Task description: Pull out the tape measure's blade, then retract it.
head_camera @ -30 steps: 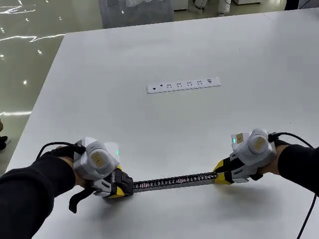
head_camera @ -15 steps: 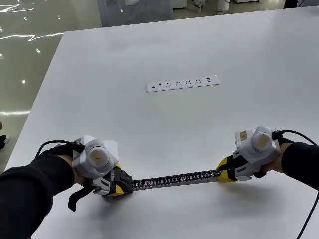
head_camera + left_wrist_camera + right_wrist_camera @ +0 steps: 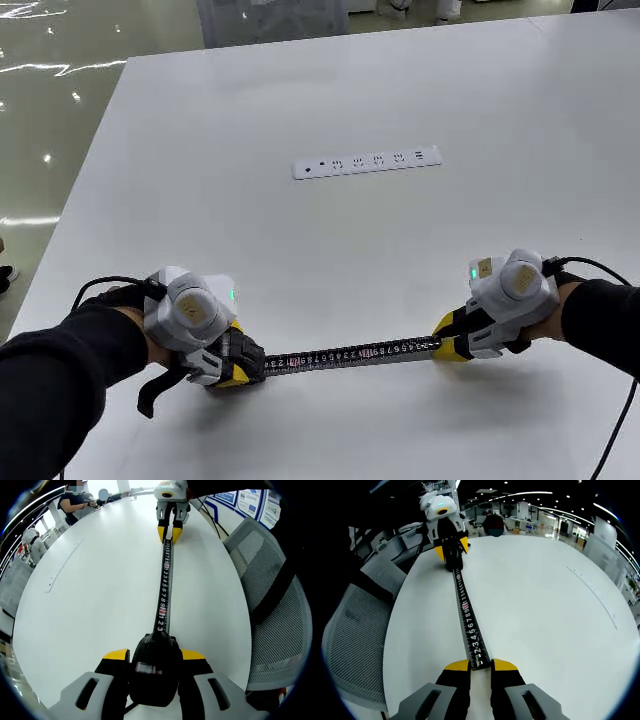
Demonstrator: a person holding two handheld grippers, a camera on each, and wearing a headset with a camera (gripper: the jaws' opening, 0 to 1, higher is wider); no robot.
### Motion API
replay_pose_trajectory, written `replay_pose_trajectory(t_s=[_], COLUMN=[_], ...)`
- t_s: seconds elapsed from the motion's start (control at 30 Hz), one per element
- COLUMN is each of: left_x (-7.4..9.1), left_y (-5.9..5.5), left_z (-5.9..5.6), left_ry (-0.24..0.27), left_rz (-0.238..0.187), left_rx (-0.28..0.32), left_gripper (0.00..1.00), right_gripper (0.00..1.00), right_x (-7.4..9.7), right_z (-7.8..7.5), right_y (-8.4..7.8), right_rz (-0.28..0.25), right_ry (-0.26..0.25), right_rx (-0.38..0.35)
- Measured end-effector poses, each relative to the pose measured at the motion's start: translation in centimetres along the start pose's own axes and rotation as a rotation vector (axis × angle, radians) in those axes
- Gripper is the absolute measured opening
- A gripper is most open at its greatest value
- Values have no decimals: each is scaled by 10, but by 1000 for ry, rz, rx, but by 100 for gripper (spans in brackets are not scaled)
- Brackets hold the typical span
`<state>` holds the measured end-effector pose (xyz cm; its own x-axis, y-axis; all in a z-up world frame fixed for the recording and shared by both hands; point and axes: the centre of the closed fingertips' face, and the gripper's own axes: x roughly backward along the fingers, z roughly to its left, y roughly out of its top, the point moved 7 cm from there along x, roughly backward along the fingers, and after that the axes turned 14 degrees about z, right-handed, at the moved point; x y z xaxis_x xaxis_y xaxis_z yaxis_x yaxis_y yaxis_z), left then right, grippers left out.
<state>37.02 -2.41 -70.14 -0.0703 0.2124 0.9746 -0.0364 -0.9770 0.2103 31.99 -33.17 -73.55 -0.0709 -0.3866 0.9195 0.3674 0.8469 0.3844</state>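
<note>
Your left gripper (image 3: 155, 656) clamps the black tape measure case (image 3: 154, 680); your right gripper (image 3: 480, 665) pinches the tip of the blade (image 3: 350, 355), stretched across the white table (image 3: 300, 260). Loosen that pinch and the blade will likely whip back.

Close at the bottom, the right gripper (image 3: 480, 667) reaches forward, its two yellow-tipped jaws pinching the end of a dark tape measure blade (image 3: 467, 617) printed with white numbers. The blade lies flat on a white table (image 3: 535, 605) and runs straight away to the far end. There the left gripper (image 3: 451, 550), white with yellow tips and a small lit lamp, clamps the dark tape measure case (image 3: 452, 560). A grey mesh chair (image 3: 355, 630) stands off the table's left edge. A white power strip (image 3: 592, 594) lies well apart on the right. Beyond is an office under ceiling lights.
</note>
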Motion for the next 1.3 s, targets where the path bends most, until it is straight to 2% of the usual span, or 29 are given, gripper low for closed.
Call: replay_pose_trajectory(t_s=[0.27,0.47,0.57,0.63,0.7,0.8,0.97,1.03,1.13,1.3], left_x=[-1,-1,0,0,0,1,3,6,7,7], left_y=[1,2,0,-2,-2,-3,-6,-7,-10,-16], left_z=[2,2,2,5,3,2,4,3,4,4], left_ry=[8,7,6,21,17,15,5,-16,-2,-10], left_rz=[-2,5,-6,-10,-6,3,-9,-25,-21,-38], left_rx=[11,6,1,15,10,0,42,73,101,198], left_gripper=[32,33,33,37,35,34,43,47,51,58], right_gripper=[11,12,12,12,13,23,27,30,32,35], right_x=[-1,0,0,0,0,0,3,4,6,12], right_z=[-1,-1,1,1,1,-3,-3,-2,-2,0], right_y=[5,5,5,6,7,10,15,16,14,12], right_rz=[91,112,116,121,125,125,113,111,108,94], right_ry=[-8,-9,-26,-38,-38,-67,-71,-77,-82,-93], right_rx=[79,88,98,99,91,82,79,73,63,32])
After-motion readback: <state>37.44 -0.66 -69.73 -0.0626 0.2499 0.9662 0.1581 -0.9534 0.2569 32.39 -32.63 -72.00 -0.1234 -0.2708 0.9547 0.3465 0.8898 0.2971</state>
